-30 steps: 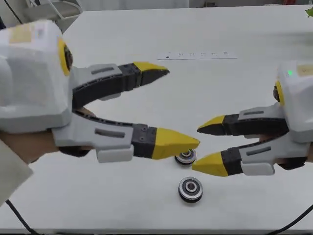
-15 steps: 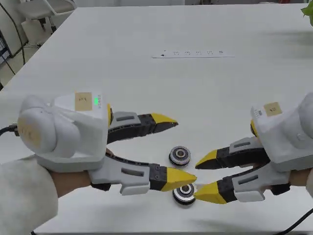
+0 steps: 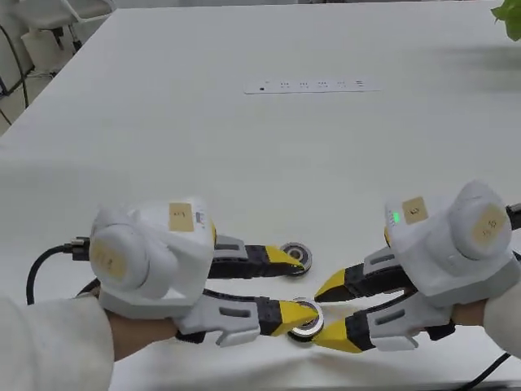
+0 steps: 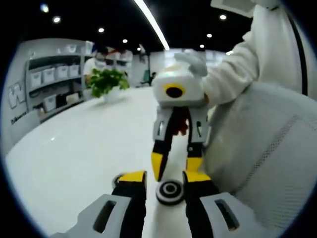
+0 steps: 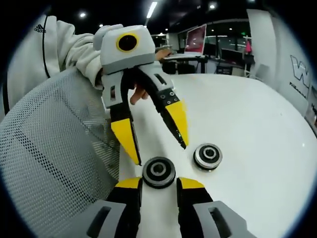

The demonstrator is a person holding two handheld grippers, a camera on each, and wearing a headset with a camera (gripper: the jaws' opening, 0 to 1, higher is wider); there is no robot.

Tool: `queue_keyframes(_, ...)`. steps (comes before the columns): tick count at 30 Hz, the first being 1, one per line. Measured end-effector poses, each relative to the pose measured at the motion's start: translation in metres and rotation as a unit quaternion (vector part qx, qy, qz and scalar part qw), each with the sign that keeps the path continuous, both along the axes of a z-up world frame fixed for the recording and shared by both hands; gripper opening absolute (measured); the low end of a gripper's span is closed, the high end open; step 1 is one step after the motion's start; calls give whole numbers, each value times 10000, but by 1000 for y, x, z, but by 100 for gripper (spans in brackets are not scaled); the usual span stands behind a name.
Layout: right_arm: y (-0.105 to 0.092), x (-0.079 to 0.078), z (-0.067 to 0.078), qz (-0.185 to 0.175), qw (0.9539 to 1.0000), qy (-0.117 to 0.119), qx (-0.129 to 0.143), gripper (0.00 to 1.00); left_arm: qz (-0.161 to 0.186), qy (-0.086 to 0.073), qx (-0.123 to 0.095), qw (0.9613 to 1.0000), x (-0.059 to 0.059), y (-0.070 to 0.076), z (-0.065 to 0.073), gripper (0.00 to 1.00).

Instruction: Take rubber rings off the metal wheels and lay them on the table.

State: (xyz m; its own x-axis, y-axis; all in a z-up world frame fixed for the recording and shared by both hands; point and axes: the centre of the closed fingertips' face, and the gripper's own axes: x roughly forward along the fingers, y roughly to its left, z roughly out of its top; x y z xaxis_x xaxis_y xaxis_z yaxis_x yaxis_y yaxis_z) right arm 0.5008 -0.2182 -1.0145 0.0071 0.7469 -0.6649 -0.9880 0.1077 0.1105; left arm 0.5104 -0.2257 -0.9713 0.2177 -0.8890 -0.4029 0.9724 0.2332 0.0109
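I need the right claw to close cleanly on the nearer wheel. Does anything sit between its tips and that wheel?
Nothing visible does. The nearer wheel sits right at the open tips of the right claw. The left claw crowds the wheel's far side; the other wheel lies apart to one side.

near wheel (image 3: pixel 306 330) mostly hidden by left gripper (image 3: pixel 304 285), right gripper (image 3: pixel 321 315) | plant (image 3: pixel 510 18) cut off
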Motion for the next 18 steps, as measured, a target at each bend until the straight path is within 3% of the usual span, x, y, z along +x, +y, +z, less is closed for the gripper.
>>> queue_keyframes(6,-1,0,-1,-57,9999,86,27,23,-77,135,345,9993,-4,1,-21,24)
queue_keyframes(11,-1,-1,-2,-54,9999,117,12,22,-21,212,284,9994,-3,2,-21,21)
queue_keyframes(15,-1,-2,-3,-55,9999,131,-8,21,-108,199,523,9984,-6,4,-32,20)
queue_keyframes(16,-1,-2,-3,-60,9999,135,-10,21,-145,119,392,9991,-5,2,-29,20)
queue_keyframes(18,-1,-2,-4,-73,9999,148,-13,21,-103,155,407,9990,-4,2,-30,20)
